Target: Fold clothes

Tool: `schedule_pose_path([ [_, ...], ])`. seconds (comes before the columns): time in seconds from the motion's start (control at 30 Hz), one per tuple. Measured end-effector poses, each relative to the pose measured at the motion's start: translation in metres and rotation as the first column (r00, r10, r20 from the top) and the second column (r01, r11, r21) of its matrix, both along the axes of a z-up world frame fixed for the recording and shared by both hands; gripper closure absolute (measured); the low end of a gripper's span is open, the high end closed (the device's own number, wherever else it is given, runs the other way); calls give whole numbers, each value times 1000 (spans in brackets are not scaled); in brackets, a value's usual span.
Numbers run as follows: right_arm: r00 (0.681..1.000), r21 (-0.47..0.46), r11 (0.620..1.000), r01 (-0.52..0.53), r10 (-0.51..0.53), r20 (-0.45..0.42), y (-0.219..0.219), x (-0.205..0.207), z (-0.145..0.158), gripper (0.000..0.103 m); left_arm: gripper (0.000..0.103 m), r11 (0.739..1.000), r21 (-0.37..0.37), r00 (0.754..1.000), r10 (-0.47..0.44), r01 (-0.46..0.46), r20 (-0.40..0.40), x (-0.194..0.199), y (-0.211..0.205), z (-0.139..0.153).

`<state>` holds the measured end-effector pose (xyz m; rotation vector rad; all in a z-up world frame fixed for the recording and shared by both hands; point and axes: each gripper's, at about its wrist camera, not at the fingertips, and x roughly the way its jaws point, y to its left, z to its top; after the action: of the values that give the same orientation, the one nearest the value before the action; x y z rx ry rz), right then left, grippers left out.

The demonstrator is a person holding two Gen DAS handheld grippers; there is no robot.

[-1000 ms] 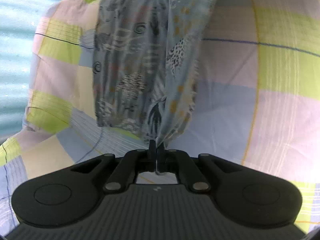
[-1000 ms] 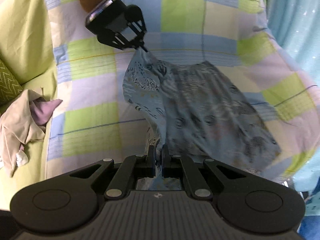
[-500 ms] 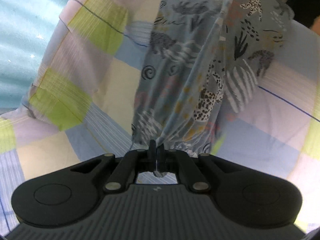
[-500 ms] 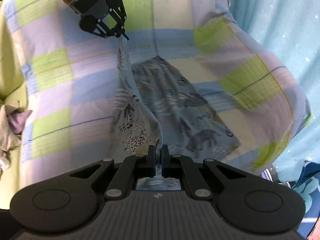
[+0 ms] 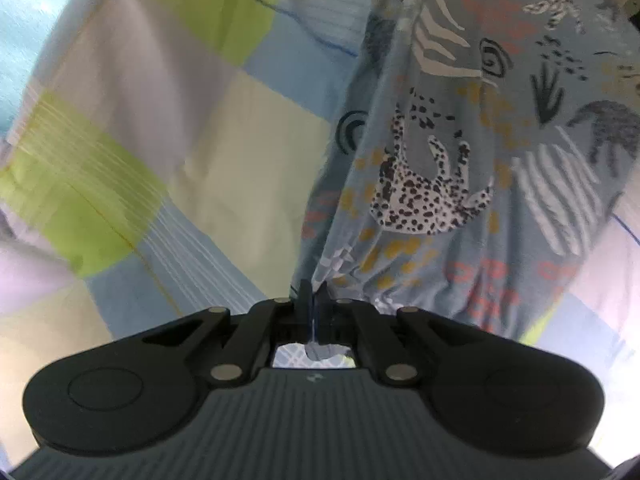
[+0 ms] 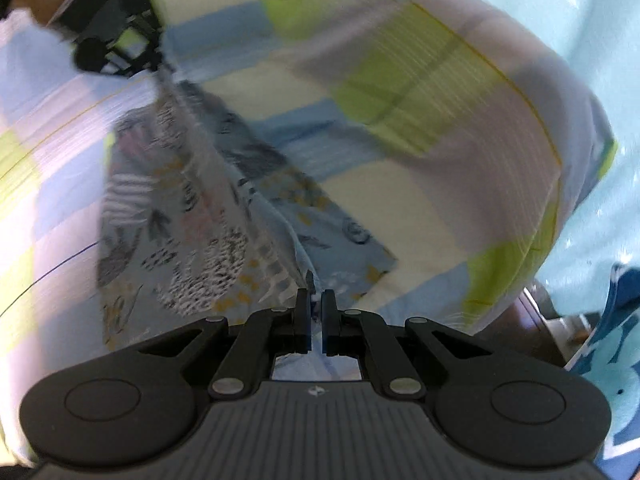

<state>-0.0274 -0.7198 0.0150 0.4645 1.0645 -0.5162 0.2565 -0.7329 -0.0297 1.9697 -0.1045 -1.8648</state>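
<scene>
We see a bed covered by a checked sheet (image 5: 224, 168) of green, blue, lilac and cream squares, which fills most of both wrist views. At the sheet's far edge in the right wrist view lies a pale turquoise cover (image 6: 600, 92) with small white specks, and a darker blue patterned cloth (image 6: 612, 344) shows at the lower right corner.

On the checked sheet is the garment (image 5: 460, 184), grey-blue cloth printed with spotted cats, striped shapes, swirls and orange and mustard dots. Part of it lies on the sheet and part is lifted, stretched between our two tools. In the right wrist view it runs as a raised fold from the near tool to the far one, with a flat part (image 6: 332, 224) spread on the sheet to the right of that fold.

Our left tool (image 5: 314, 308) is pinched fully shut on a gathered edge of the garment, a little of the cloth bunched behind its fingers. It also shows, blurred, at the upper left of the right wrist view (image 6: 160, 60), with a wrist above it.

Our right tool (image 6: 315, 312) is closed on another edge of the garment, with only a thin slit between its fingers, where the fabric passes.
</scene>
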Motion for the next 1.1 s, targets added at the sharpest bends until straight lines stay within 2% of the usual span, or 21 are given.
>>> schedule_pose_path([
  [0.27,997,71,995,72,-73,10,-43,-1,-30,100,103,995,10,995,100,-100,9,4,-28,-28],
  [0.43,996,147,985,94,-93,-13,-60,1,-49,100,97,987,7,987,162,-162,20,2,-37,-38],
  [0.63,992,185,975,122,-118,-34,-69,-1,-67,95,79,960,-45,960,278,-277,13,5,-43,-36],
  [0.8,990,174,975,136,-126,-67,-72,-6,-73,89,77,938,-82,942,335,-336,-19,10,-40,-22],
  [0.9,987,170,974,151,-140,-78,-75,-11,-75,87,73,904,-98,909,410,-415,-69,16,-35,-10],
  [1.07,987,145,979,144,-132,-86,-68,-18,-71,80,73,809,-142,820,551,-571,-159,38,-24,14],
  [1.1,987,137,980,144,-133,-85,-65,-20,-68,77,73,794,-154,808,566,-588,-167,41,-20,17],
])
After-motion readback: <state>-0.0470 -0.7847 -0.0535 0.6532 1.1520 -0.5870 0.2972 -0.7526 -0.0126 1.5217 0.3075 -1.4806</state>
